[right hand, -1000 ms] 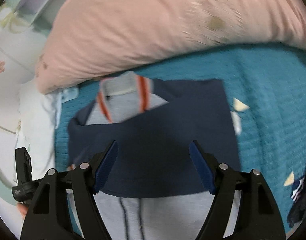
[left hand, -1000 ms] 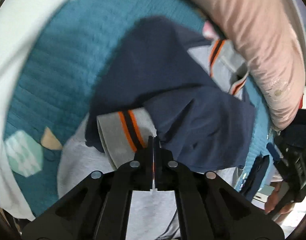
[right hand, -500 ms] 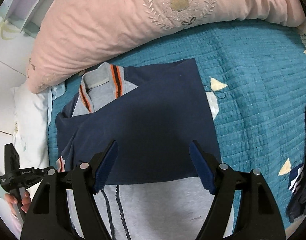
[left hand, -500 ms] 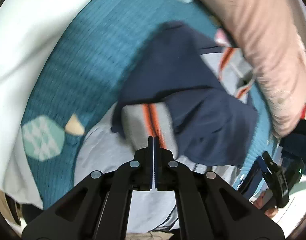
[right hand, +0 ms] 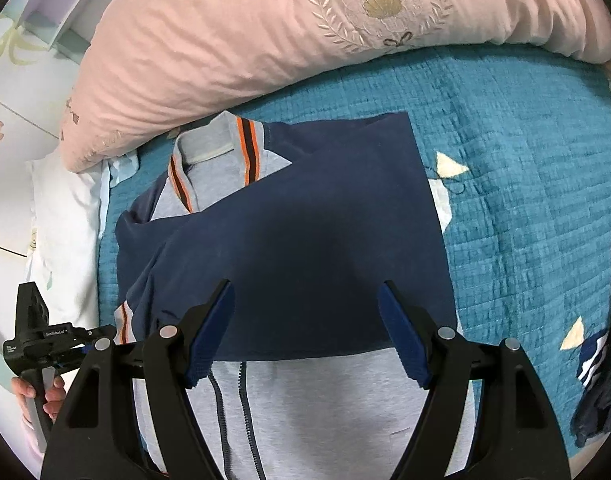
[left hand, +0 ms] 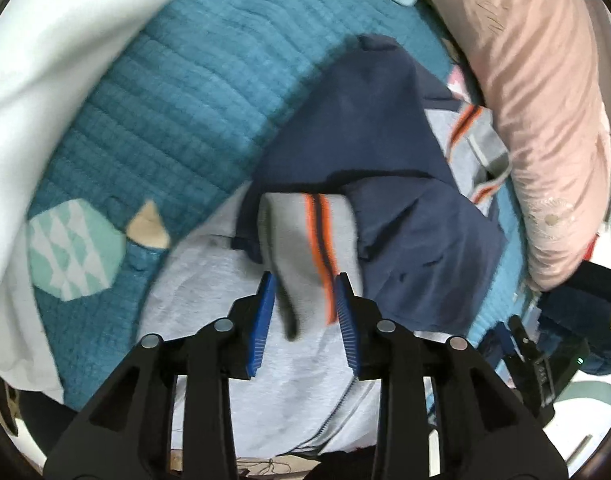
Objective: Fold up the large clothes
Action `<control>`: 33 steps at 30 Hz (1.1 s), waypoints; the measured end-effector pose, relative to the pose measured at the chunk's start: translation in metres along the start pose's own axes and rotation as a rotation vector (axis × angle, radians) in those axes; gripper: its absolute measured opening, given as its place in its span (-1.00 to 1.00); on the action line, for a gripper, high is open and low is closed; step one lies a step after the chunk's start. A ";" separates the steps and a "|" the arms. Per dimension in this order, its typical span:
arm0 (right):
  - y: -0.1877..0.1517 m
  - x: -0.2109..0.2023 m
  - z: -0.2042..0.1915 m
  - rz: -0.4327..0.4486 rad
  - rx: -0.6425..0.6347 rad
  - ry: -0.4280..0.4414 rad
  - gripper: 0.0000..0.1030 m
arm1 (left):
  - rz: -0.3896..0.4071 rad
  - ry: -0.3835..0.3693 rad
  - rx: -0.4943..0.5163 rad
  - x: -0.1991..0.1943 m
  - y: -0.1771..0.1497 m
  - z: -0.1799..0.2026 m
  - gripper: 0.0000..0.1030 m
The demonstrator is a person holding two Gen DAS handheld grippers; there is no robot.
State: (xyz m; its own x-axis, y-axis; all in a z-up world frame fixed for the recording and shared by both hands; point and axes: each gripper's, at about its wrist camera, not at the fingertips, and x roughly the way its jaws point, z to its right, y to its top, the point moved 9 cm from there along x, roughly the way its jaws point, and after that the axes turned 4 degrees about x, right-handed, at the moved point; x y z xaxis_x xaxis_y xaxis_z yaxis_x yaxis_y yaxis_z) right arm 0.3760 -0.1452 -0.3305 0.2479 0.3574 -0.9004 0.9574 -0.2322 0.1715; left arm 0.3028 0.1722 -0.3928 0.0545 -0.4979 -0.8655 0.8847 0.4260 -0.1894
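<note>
My left gripper (left hand: pixel 303 304), pinched together half a second ago, has just been opening; the grey striped cuff (left hand: pixel 313 236) lies loose between its jaws, lower centre. My right gripper (right hand: pixel 307 334) stays wide over the jacket (right hand: pixel 289 248) on the teal quilt (right hand: pixel 525 168).

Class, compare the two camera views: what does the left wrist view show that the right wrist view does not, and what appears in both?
Only the left wrist view: the left gripper, its fingers just parted around the grey striped cuff, and a pale hexagon patch on the quilt.
Only the right wrist view: the right gripper open above the jacket, and the pillow's embroidered shell crest.
Both: the navy and grey jacket, teal quilt, pink pillow.
</note>
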 end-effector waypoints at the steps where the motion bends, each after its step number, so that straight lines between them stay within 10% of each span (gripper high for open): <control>1: 0.000 0.001 0.001 -0.001 0.000 -0.003 0.37 | -0.006 0.004 -0.007 0.003 0.001 0.001 -0.51; 7: 0.000 0.001 0.006 -0.003 0.006 -0.001 0.37 | 0.023 -0.033 -0.062 0.011 0.014 -0.002 -0.97; 23: 0.019 -0.007 0.048 0.041 0.065 -0.028 0.37 | 0.275 0.005 0.241 -0.079 0.085 0.105 -0.97; 28: 0.016 0.000 0.065 0.042 0.090 -0.046 0.37 | 0.185 0.289 0.232 -0.027 0.115 0.058 -0.97; 33: 0.008 0.010 0.079 0.012 0.091 -0.075 0.37 | 0.126 0.319 0.234 0.002 0.101 0.028 -0.94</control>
State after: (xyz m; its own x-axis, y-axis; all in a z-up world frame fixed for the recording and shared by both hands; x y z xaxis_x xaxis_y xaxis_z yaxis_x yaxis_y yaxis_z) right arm 0.3742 -0.2148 -0.3692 0.2446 0.2866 -0.9263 0.9362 -0.3184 0.1487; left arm 0.4050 0.1928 -0.4001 0.0556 -0.1780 -0.9825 0.9635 0.2676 0.0060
